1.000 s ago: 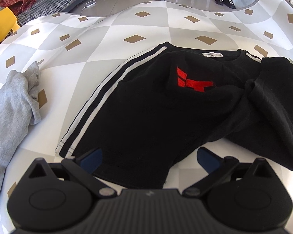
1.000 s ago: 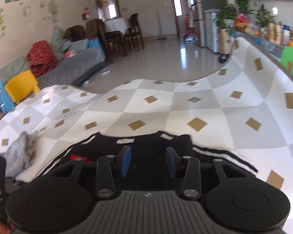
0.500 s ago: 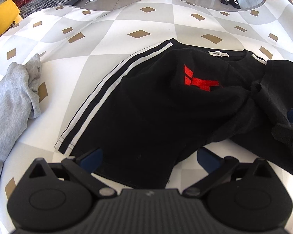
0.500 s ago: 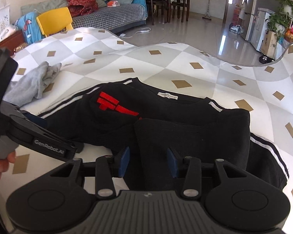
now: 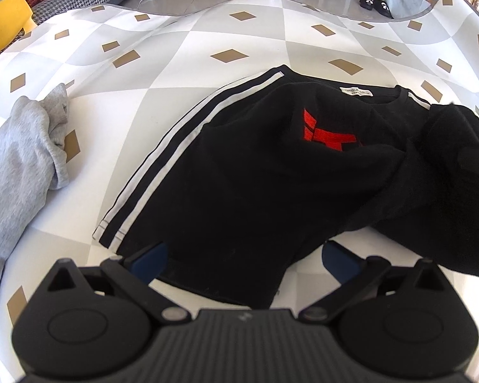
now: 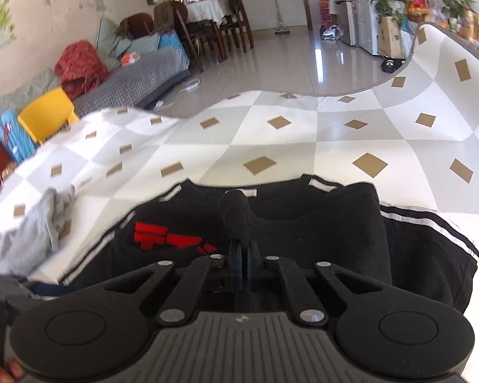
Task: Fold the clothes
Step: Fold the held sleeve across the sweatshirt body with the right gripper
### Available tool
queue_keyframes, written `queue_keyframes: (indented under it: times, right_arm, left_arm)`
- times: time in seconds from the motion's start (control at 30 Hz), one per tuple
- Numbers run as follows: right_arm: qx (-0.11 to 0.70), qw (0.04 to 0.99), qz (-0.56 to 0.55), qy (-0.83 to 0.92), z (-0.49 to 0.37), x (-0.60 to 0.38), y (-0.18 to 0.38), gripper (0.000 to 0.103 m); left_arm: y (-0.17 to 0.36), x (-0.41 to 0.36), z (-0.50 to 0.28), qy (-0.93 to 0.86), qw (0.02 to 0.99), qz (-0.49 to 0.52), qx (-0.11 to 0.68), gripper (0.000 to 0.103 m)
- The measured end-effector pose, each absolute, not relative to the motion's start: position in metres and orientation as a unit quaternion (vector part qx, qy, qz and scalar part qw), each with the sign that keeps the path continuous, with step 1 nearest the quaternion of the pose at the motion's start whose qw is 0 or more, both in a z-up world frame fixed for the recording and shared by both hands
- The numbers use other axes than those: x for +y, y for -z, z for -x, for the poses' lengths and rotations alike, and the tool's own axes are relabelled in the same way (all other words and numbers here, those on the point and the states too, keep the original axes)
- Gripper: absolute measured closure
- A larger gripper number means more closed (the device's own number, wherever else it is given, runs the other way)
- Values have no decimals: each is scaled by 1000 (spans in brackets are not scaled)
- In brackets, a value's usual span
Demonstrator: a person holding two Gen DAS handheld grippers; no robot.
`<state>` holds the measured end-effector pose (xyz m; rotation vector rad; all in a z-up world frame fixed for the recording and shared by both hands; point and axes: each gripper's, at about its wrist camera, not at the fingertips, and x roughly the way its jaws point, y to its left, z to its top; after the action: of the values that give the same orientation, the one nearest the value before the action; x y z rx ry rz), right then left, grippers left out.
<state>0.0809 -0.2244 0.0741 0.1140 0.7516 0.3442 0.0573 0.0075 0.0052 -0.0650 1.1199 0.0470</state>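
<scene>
A black shirt [image 5: 258,172] with white stripes along its sleeves and a red logo [image 5: 327,134] on the chest lies spread on the desk [image 5: 182,44], which is covered in a grey-and-white diamond cloth with small tan squares; the collar with its white label [image 5: 356,92] points toward the far edge, and the shirt's right side is bunched up and folded over onto the body; a grey garment [image 5: 19,159] lies crumpled well apart at the left edge of the desk.

The left gripper [image 5: 244,255] hangs over the near hem of the shirt with its blue-padded fingers [image 5: 150,258] spread wide apart, one on each side of the hem's corner, pressing on nothing.

The right gripper [image 6: 241,252] has just been closing, and in its own view the fingers [image 6: 234,261] now stand together, clamped on a thin ridge of the shirt's black cloth that sticks up in a roll just ahead of the tips; it sits over the folded-over part near the collar; in the left wrist view its dark body shows only faintly at the right edge against the black cloth.

Beyond the desk are a shiny tiled floor [image 6: 303,60], a yellow chair [image 6: 48,115] and a grey sofa [image 6: 137,76] with a red heap on it.
</scene>
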Motion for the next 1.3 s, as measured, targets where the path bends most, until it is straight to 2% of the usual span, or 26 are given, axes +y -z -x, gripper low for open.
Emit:
queue_keyframes:
  times: [0.17,0.4,0.67,1.3]
  right_arm:
    - [318,918,-154,-178,-83,-240,-109,99]
    - [254,911,-231,-227,-77,-242,-149,99]
    - [223,872,-321,-295,-76,-245,-161,99]
    - [269,882,-271,-274,-64,-231,-147,98]
  left_arm:
    - [-5,7,-54,-25,848,20,530,0]
    - [-5,11,-51,-26,850,24,526,0]
    - [-1,12,-49,-30,851,34,524,0]
    - [15,39,-69,-123,854,30,504,0]
